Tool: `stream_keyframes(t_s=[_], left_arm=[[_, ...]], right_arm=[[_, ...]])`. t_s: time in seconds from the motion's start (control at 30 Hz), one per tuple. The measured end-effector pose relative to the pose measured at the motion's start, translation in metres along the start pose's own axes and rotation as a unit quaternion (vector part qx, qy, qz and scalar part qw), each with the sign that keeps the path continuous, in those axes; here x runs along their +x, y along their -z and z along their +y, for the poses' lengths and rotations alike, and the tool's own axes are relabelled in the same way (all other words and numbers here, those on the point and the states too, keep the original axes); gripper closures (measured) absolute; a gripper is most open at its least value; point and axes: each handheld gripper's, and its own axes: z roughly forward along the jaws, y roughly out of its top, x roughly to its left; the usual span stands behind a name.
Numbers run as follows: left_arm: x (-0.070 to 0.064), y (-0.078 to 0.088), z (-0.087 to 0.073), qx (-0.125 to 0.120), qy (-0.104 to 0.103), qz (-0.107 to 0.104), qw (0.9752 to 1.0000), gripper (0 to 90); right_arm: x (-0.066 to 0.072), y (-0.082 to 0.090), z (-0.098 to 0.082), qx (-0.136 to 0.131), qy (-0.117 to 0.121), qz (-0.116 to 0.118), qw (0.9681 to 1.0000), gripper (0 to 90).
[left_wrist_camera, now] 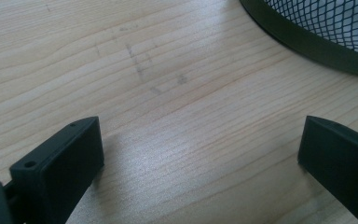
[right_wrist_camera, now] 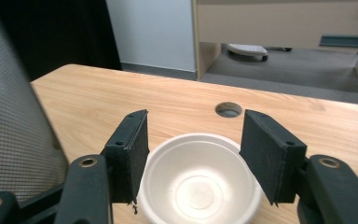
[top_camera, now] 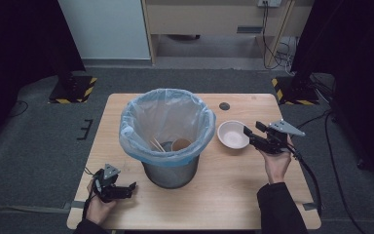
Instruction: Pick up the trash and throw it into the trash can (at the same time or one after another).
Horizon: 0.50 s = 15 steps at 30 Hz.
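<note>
A white bowl (top_camera: 233, 134) stands upright on the wooden table (top_camera: 224, 195), just right of a mesh bin (top_camera: 170, 170) lined with a pale blue bag (top_camera: 165, 114). My right gripper (top_camera: 249, 135) sits at the bowl's right rim. In the right gripper view its jaws hang open over the bowl (right_wrist_camera: 200, 182), one on each side, with the right gripper (right_wrist_camera: 193, 126) not pressing on it. My left gripper (top_camera: 132, 187) rests low at the table's front left, open and with nothing in it. The left gripper (left_wrist_camera: 200, 140) faces bare wood near the bin's base (left_wrist_camera: 307, 42).
Inside the bin lie wooden sticks (top_camera: 157, 145) and a brown cup (top_camera: 180, 144). A round cable hole (top_camera: 224, 106) is behind the bowl. The bin's mesh wall (right_wrist_camera: 9, 116) stands close on the left of the right gripper. Dark stands flank the table's far corners.
</note>
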Motion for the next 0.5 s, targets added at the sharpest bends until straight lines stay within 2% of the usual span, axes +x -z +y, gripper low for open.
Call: stream_keyframes(t_s=[0.23, 0.3, 0.5], left_arm=[[0.0, 0.0, 0.0, 0.0, 0.0, 0.0, 1.0, 0.0], [0.0, 0.0, 0.0, 0.0, 0.0, 0.0, 1.0, 0.0], [0.0, 0.0, 0.0, 0.0, 0.0, 0.0, 1.0, 0.0]], right_arm=[[-0.014, -0.013, -0.013, 0.024, -0.002, -0.027, 0.9994, 36.8], [-0.018, -0.017, -0.017, 0.032, -0.006, -0.04, 0.9987, 35.8], [-0.028, -0.032, -0.026, 0.057, -0.02, -0.061, 0.9963, 35.9]])
